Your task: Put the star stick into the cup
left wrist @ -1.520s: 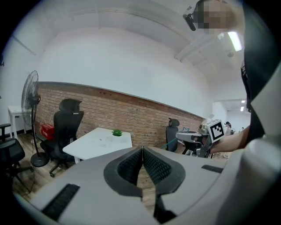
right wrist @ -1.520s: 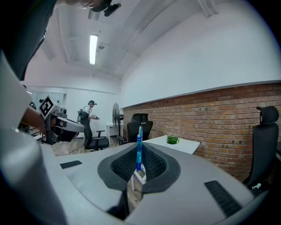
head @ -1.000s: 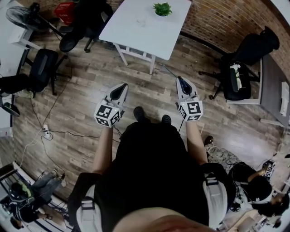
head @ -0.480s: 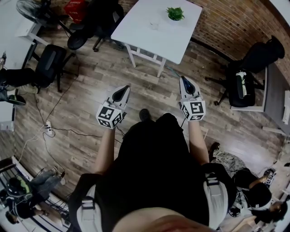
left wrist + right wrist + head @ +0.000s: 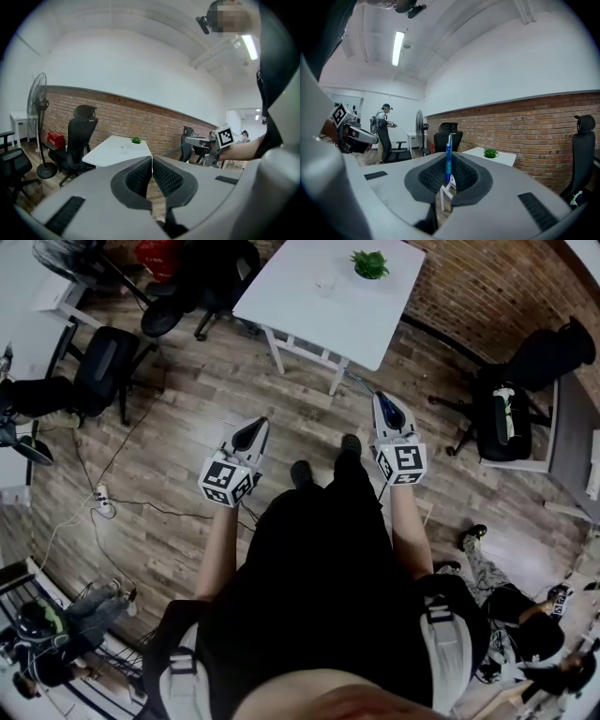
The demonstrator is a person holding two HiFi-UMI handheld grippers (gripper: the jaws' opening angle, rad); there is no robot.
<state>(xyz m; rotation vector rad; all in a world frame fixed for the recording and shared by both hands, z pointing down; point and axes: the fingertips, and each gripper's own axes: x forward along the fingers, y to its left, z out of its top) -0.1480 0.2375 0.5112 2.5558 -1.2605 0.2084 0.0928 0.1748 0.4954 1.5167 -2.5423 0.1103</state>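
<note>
Head view: the left gripper (image 5: 246,434) and right gripper (image 5: 386,412) both point toward a white table (image 5: 309,315), with wood floor (image 5: 187,427) between them and it. On the table stand a green plant (image 5: 369,263) and, near it, a small clear cup (image 5: 325,284). Black office chairs (image 5: 98,371) crowd the table's left side. A power strip (image 5: 101,507) with trailing cables lies on the floor at left.

Left gripper view: its jaws are pressed together with nothing between them. Ahead are the table, a chair and a standing fan (image 5: 36,101) before a brick wall (image 5: 164,124).

Right gripper view: its jaws are clamped on the star stick (image 5: 448,154), a blue shaft standing upright. The table and plant lie beyond it.
</note>
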